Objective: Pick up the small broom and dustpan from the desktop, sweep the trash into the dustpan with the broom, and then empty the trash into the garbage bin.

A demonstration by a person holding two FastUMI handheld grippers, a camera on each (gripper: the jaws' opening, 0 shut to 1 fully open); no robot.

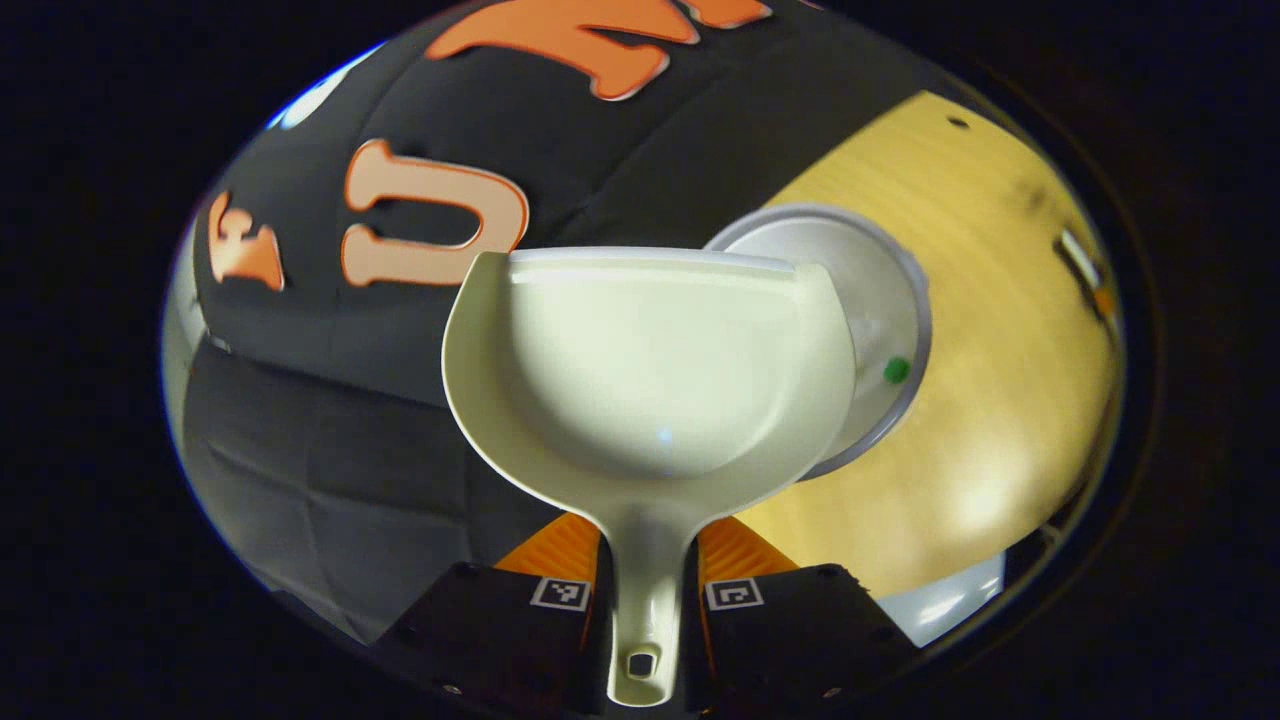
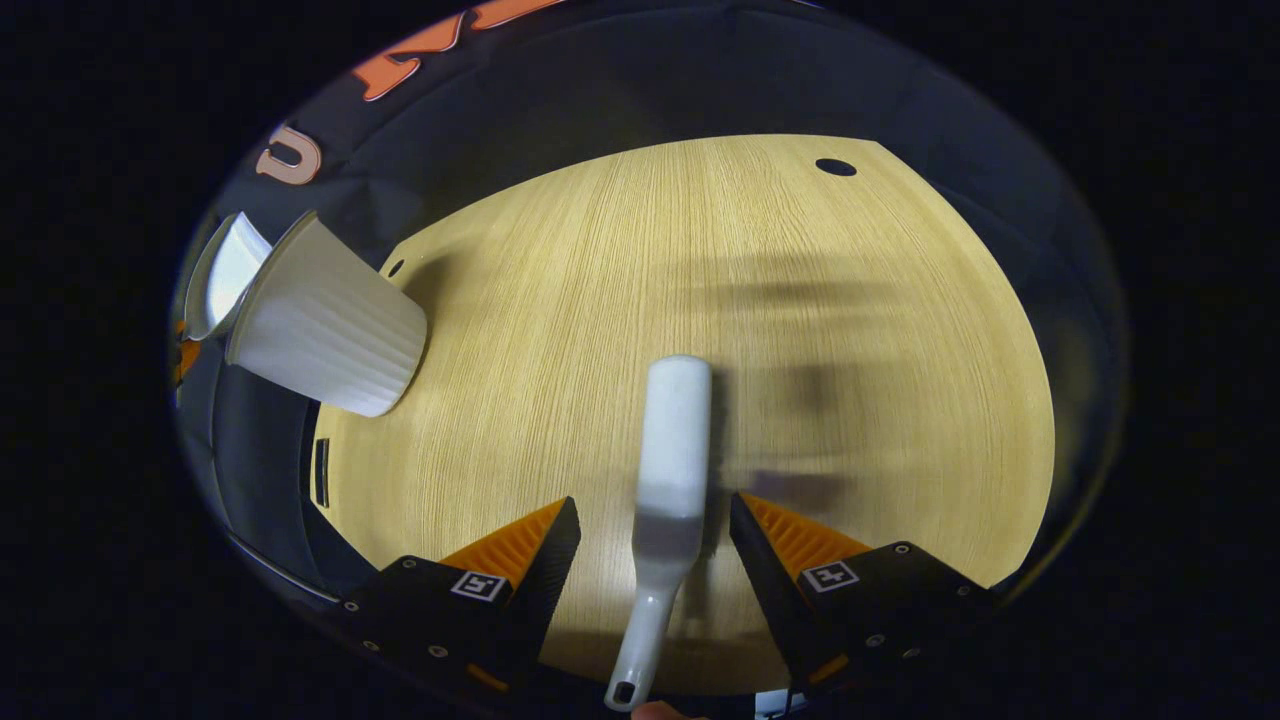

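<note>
The left gripper (image 1: 645,600) clamps the cream plastic dustpan (image 1: 650,370), tipped over the white ribbed bin (image 1: 880,300) for emptying. The right gripper (image 2: 655,545) stands wide open around the white broom (image 2: 672,450) lying on the wooden desktop (image 2: 850,330).

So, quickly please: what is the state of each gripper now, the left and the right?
Left gripper: shut on the dustpan, by its handle.
Right gripper: open; the broom lies between its fingers, not gripped.

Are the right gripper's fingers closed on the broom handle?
No, the two orange fingers stand apart on either side of the broom, which lies on the desktop with gaps at both sides.
</note>
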